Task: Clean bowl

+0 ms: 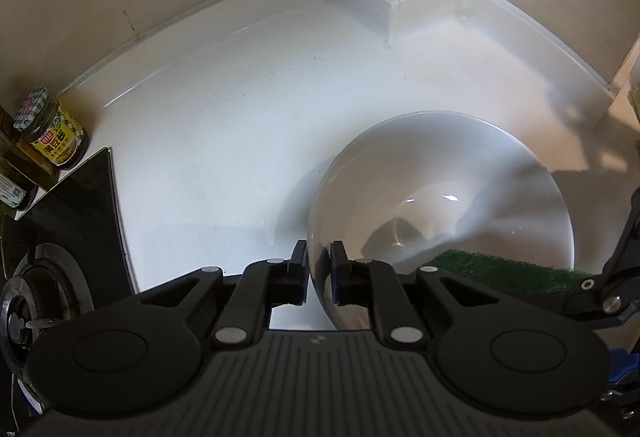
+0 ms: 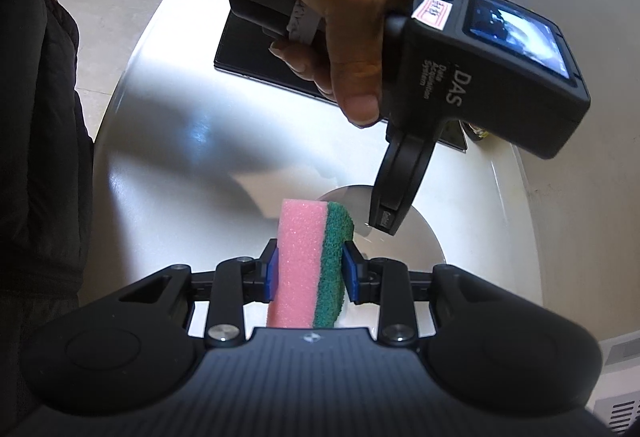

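I found my left gripper (image 1: 319, 261) clenched on the near rim of the white, round ceramic bowl (image 1: 440, 189): one black finger stood outside the wall, the other inside, with the rim pinched between them. From the right wrist view, the same left gripper (image 2: 384, 223) came down onto the bowl (image 2: 428, 249) from above, held by a bare hand (image 2: 344, 9) wrapped around its dark handle.

My right gripper (image 2: 310, 271) was grasping the pink foam sponge with a green scouring face (image 2: 308, 265); the blue pads pressed its two broad sides and the green layer bulged at the grip. The sponge stood over the bowl's near edge, pink side away from the bowl's centre. In the left wrist view only its green face (image 1: 500, 271) showed, lying inside the bowl against the wall nearest the right gripper.

The bowl sat on the white speckled countertop (image 1: 220, 137), its interior wet-looking with two small highlights. Beyond the bowl, the countertop ran to a white corner upstand. Well apart from the bowl stood a dark glass jar with a checked lid and yellow label (image 1: 52, 133). Just beside the jar lay a black glass hob (image 1: 84, 197) with a metal gas burner (image 1: 36, 297).
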A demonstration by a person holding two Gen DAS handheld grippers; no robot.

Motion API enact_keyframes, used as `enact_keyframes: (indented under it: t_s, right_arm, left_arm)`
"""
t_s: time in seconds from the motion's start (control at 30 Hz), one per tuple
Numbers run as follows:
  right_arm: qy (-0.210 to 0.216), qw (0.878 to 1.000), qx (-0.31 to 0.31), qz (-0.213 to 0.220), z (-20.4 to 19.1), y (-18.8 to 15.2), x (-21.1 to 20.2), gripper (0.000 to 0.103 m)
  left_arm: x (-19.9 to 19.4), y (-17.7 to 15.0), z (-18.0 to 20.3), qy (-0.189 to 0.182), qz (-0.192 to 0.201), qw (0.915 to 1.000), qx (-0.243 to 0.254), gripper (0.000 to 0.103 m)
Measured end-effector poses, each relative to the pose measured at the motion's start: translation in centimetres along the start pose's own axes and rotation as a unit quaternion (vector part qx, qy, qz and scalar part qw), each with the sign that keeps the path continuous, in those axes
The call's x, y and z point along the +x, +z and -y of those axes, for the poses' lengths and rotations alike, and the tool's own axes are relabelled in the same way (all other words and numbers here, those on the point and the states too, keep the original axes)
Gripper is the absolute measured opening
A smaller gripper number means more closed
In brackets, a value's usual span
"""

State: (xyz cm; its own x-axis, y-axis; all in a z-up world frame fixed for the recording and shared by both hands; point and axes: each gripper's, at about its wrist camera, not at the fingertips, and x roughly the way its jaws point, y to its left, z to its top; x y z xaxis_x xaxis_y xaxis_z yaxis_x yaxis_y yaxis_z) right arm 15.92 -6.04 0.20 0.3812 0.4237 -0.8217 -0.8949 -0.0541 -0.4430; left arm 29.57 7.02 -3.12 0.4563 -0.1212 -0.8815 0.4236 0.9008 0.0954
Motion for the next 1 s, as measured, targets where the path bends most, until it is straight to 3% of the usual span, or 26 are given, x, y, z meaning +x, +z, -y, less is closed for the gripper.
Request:
enact_keyframes:
  t_s: [0.1, 0.17, 0.37, 0.43, 0.53, 0.73, 0.83, 1.0]
  right_arm:
    - [0.002, 1.000, 0.002, 0.001, 0.2, -0.1, 0.0, 0.028]
    - [0.003, 1.000, 0.006, 0.002, 0.4, -0.1, 0.1, 0.028]
    - [0.006, 1.000, 0.018, 0.005, 0.7, -0.1, -0.3, 0.028]
    - [0.007, 1.000, 0.019, 0.005, 0.7, -0.1, -0.3, 0.028]
    - [0.007, 1.000, 0.018, 0.006, 0.7, 0.0, -0.3, 0.028]
    - [0.007, 1.000, -0.001, -0.001, 0.5, -0.1, -0.6, 0.028]
    - [-0.004, 1.000, -0.019, -0.011, 0.3, -0.3, -0.8, 0.028]
    - [-0.014, 1.000, 0.024, 0.000, 1.2, -1.2, -2.5, 0.027]
  left_arm:
    - [0.1, 0.1, 0.0, -0.001, 0.002, 1.0000, 0.001, 0.014]
    - [0.0, 0.1, 0.4, 0.009, 0.004, 0.9999, -0.009, 0.020]
    - [-0.9, -1.0, 1.9, 0.039, 0.016, 0.9976, -0.055, 0.020]
    - [-0.9, -0.9, 2.2, 0.039, 0.021, 0.9968, -0.067, 0.016]
    - [-0.7, -0.5, 2.3, 0.029, 0.020, 0.9973, -0.064, 0.013]
    - [-0.1, 1.3, 2.2, 0.004, 0.007, 0.9999, -0.008, 0.014]
    - [0.2, 1.9, 2.4, 0.008, 0.005, 1.0000, 0.001, 0.014]
    - [-0.1, 2.3, 3.0, 0.010, 0.023, 0.9992, -0.030, 0.014]
